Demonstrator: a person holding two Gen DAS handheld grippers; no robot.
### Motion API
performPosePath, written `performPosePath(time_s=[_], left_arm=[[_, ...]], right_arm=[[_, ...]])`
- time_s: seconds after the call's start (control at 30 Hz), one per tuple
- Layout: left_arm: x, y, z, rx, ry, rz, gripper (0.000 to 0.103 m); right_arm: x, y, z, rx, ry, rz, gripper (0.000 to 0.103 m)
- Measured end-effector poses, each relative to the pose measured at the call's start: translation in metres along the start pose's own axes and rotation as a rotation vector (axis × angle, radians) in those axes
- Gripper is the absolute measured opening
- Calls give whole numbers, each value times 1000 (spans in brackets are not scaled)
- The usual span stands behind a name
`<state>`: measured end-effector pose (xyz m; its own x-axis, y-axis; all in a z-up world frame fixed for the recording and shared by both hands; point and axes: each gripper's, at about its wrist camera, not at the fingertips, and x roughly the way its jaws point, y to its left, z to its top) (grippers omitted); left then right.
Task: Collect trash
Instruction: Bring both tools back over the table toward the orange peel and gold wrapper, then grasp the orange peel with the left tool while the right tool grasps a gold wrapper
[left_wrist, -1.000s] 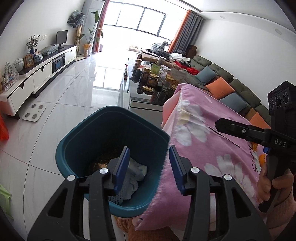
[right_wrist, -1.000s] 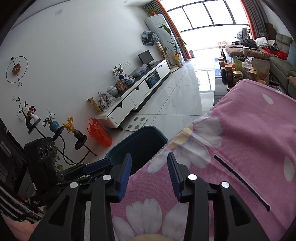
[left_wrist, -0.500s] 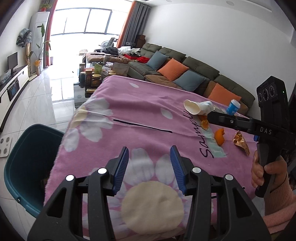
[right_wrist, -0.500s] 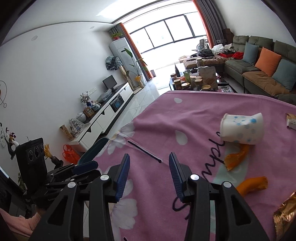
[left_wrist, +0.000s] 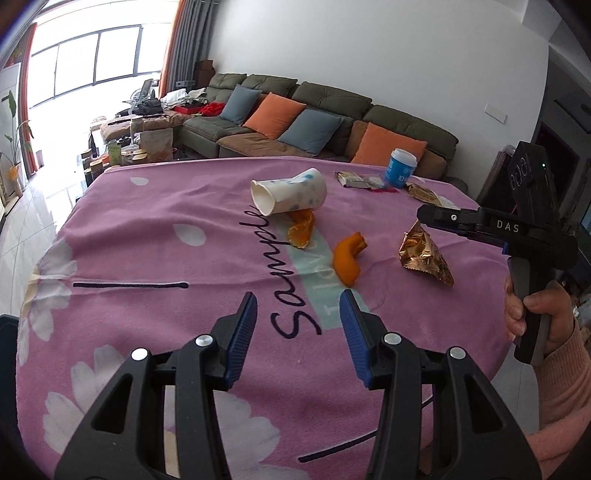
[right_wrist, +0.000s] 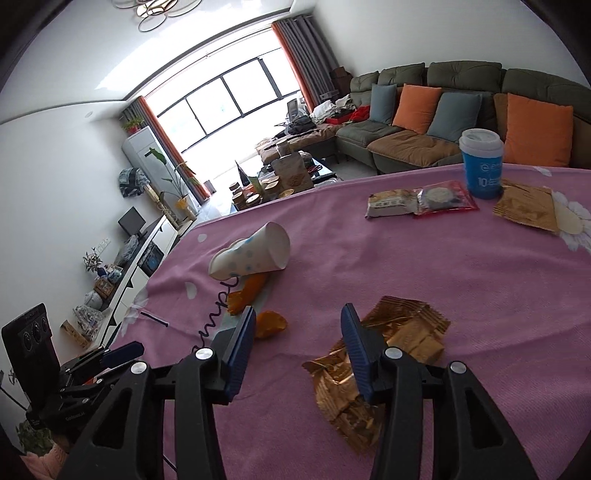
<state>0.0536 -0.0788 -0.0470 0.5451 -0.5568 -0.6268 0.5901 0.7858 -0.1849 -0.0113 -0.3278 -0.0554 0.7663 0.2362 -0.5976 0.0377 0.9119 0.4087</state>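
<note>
Both views have swung off the teal bin at the table's edge, which is now out of sight, and onto the trash on the pink cloth (left_wrist: 155, 206). Nothing here is collected yet, as far as the pictures show. Largest is the tipped paper cup (left_wrist: 290, 192), with one orange peel (left_wrist: 301, 230) against it and another peel (left_wrist: 347, 260) just beside. A gold wrapper (right_wrist: 384, 354) lies crumpled under the right gripper (right_wrist: 297, 343), whose jaws have just been opening and stand half apart, with nothing pressed between them. Farther back lie flat snack packets (right_wrist: 421, 201) and a blue cup (right_wrist: 482, 164), standing upright. The left gripper (left_wrist: 297, 334) hovers short of the peels, jaws half apart and empty. Judging by position, the gold wrapper looks the likeliest first pick.
</note>
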Motion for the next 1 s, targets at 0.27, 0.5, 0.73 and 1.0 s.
performPosePath(time_s=[0.27,0.5,0.73,1.0], left_arm=[[37,-29,17,50,45,-24,46],[54,-38,28,64,61,-11,45],[61,-40,29,74,75,0,45],[67,-39,30,76,92,6,45]], right_arm=[[-19,-49,-12,102,-5,-80,53],[-17,-64,-28,151,42,-47,57],[-8,-63,-34,170,68,-15,57],[-4,-59,-30,159,71,-20,53]])
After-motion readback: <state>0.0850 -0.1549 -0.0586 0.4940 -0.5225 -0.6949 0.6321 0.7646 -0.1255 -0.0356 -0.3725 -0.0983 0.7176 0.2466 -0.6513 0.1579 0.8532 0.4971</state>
